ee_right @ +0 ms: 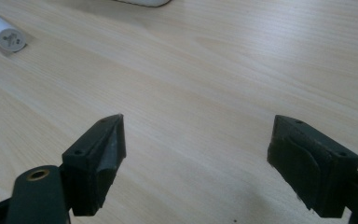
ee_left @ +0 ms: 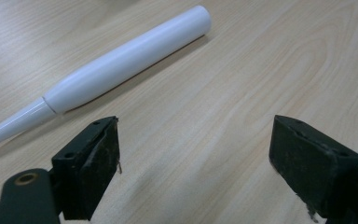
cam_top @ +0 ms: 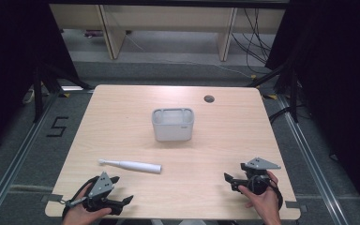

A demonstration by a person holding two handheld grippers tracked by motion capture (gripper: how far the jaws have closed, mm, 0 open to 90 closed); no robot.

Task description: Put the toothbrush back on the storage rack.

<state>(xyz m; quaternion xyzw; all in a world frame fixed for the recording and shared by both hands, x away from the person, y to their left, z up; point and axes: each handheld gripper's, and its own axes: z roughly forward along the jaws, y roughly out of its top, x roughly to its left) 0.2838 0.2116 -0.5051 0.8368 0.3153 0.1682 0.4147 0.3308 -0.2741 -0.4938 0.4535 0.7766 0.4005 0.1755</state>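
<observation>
A grey-white rectangular container stands upright near the middle of the light wooden table, its open top facing up; what shows of the inside from the high view looks pale and bare, though the bottom cannot be made out for certain. In front of it, well apart and toward the person's left, a white electric toothbrush lies flat on the tabletop, its narrow brush end pointing left and its thick handle end pointing right. The left gripper rests low at the near left edge of the table, just beside the toothbrush but not touching it; in the left gripper view its two black jaws stand wide apart with only bare wood between them, and the toothbrush lies slantwise beyond them. The right gripper sits at the near right edge, well apart from both container and toothbrush, its jaws likewise spread wide over bare wood in the right gripper view, where the handle's flat end shows far off. A small round cable hole sits behind the container. Nothing lies between the left gripper and the toothbrush.
</observation>
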